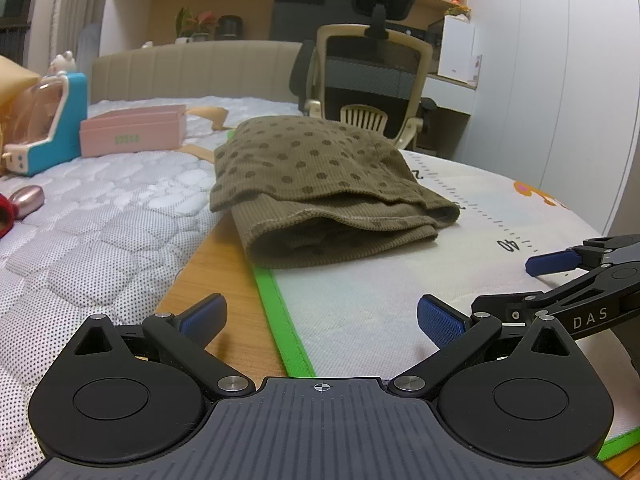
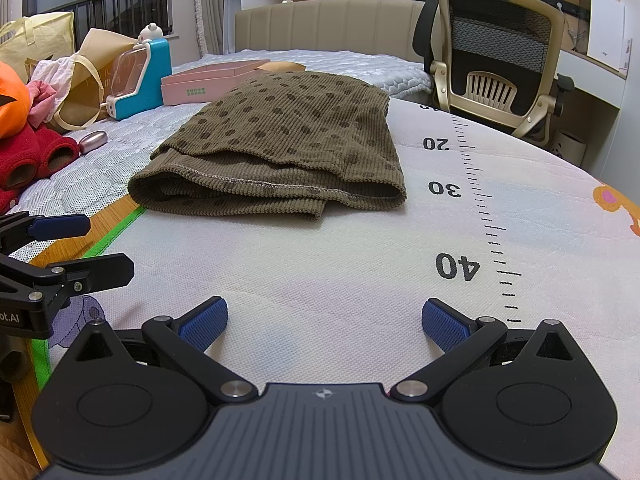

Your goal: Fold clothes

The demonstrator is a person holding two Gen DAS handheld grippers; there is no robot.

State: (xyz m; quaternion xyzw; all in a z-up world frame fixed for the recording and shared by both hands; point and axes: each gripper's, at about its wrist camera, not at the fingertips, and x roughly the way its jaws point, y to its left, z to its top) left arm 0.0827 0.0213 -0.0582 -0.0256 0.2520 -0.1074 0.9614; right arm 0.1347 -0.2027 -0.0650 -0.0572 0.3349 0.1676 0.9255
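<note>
Folded garment on the mat, both tongs wide and empty

The brown dotted garment point(image 2: 276, 152) lies folded on the far part of the white mat point(image 2: 320, 280), its left edge over the green border. The left gripper point(image 1: 320, 320) and right gripper point(image 2: 324, 320) sit near, apart from it. Likely risk: a pinch catching only the top layer — the loose near edges would splay and the fold would open.

Low, forward; shared folded garment point(image 1: 320, 184)
</note>
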